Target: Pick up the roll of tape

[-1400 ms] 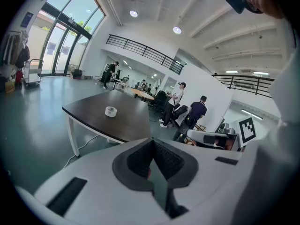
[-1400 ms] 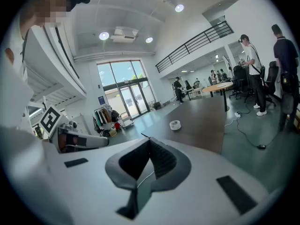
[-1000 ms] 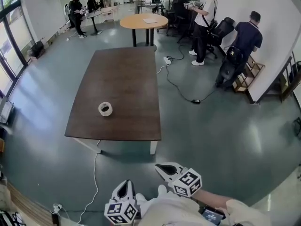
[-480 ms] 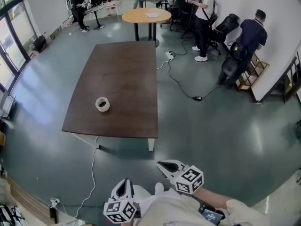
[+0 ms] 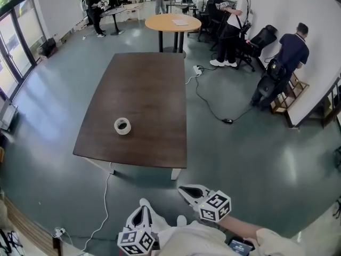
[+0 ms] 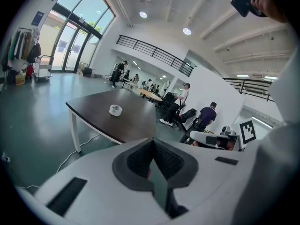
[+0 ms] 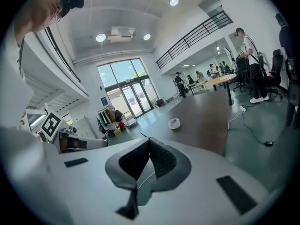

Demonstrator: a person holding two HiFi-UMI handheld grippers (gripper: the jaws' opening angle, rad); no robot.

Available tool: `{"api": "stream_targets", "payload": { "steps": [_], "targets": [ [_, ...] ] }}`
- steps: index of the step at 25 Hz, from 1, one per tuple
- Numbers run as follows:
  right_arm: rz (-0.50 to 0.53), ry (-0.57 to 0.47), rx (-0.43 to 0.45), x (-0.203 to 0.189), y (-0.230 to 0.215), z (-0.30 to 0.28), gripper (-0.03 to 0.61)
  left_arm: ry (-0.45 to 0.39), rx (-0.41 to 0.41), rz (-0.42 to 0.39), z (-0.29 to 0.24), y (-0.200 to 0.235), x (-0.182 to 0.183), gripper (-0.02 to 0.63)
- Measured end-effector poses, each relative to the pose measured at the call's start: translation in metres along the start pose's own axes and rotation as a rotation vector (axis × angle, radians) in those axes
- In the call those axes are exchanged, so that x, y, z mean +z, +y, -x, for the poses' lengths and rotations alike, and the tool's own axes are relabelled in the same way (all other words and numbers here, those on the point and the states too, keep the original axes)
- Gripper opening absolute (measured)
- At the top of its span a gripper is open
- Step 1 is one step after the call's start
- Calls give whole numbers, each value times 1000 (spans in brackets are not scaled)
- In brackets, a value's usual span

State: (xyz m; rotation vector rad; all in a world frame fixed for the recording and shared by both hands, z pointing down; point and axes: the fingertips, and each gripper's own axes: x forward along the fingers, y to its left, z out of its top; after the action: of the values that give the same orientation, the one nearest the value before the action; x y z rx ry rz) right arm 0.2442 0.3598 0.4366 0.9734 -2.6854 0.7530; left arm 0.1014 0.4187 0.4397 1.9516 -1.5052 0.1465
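Observation:
A white roll of tape [image 5: 122, 126] lies flat on the dark brown table [image 5: 144, 84], near its front left corner. The tape [image 6: 115, 109] appears small and far off in the left gripper view, and the tape [image 7: 174, 123] is also distant in the right gripper view. My left gripper [image 5: 142, 210] and right gripper [image 5: 184, 189] are low in the head view, close to the person's body and well short of the table. Both are shut with nothing between the jaws. The left gripper [image 6: 152, 140] and the right gripper [image 7: 149, 138] both point toward the table.
A white cable [image 5: 106, 196] runs across the floor from under the table's front edge. A black cable [image 5: 210, 108] trails on the floor to the right. A round orange table [image 5: 172, 23] and several people stand beyond the far end. Glass windows [image 5: 10, 52] line the left.
The table and tape have shifted slightly in the head view as the view swung. Both grippers have edged forward, still shut and empty near the body.

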Motion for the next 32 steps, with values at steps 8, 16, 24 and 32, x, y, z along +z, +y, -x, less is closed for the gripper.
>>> {"api": "stream_targets", "payload": {
  "steps": [8,16,24,32],
  "targets": [
    [-1,13,-50,48,3,-116,6,-23,-18,36,-30,99,76,6],
    [-17,6,-112,83,37,-219,6,28,-63,64,-45,202,128,6],
    [21,65,-181,102,34,-261,6,33,-124,99,-72,243,164,6],
    [95,59,-151,125,51,-297,6,16,-127,116,-77,263,183,6]
  ]
}}
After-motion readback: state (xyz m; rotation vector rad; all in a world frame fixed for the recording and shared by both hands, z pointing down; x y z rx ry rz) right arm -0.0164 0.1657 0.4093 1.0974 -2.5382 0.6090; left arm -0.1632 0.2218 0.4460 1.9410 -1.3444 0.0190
